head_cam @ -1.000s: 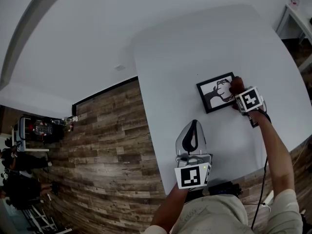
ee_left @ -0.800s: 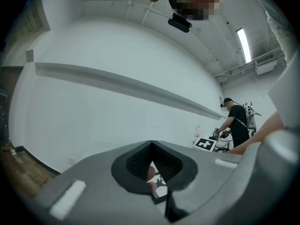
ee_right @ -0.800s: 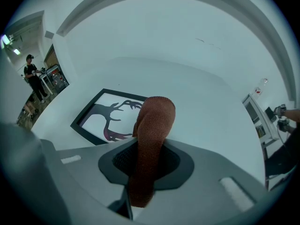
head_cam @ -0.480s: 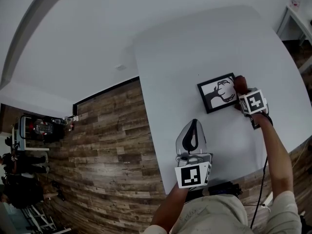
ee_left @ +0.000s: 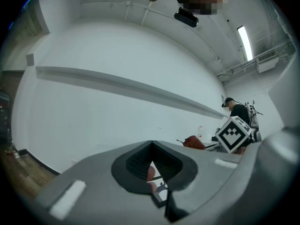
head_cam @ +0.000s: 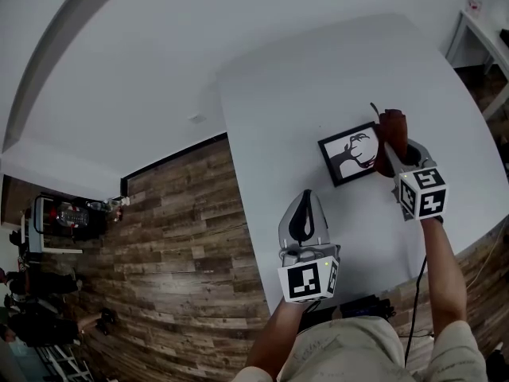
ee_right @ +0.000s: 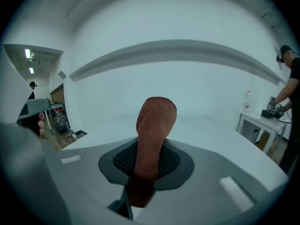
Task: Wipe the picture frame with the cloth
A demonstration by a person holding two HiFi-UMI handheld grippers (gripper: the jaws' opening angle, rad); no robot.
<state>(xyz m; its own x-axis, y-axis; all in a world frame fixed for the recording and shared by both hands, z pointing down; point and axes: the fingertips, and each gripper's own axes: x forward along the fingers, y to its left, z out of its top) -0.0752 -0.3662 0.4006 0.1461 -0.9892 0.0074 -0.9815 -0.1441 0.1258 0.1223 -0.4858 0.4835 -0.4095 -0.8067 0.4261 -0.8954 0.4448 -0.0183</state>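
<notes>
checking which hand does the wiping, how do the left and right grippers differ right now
The right gripper is shut on the cloth; the left gripper is shut on nothing. The right gripper is beside the frame, at its right edge; the left gripper is apart from it, nearer the person. Shared: both are over the table, pointing away from the person.

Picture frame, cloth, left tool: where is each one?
picture frame (head_cam: 350, 154): head view, middle of its picture.
cloth (ee_right: 153, 135): right gripper view, middle of the fabric.
left tool (head_cam: 307, 197): head view, between its tips.
</notes>
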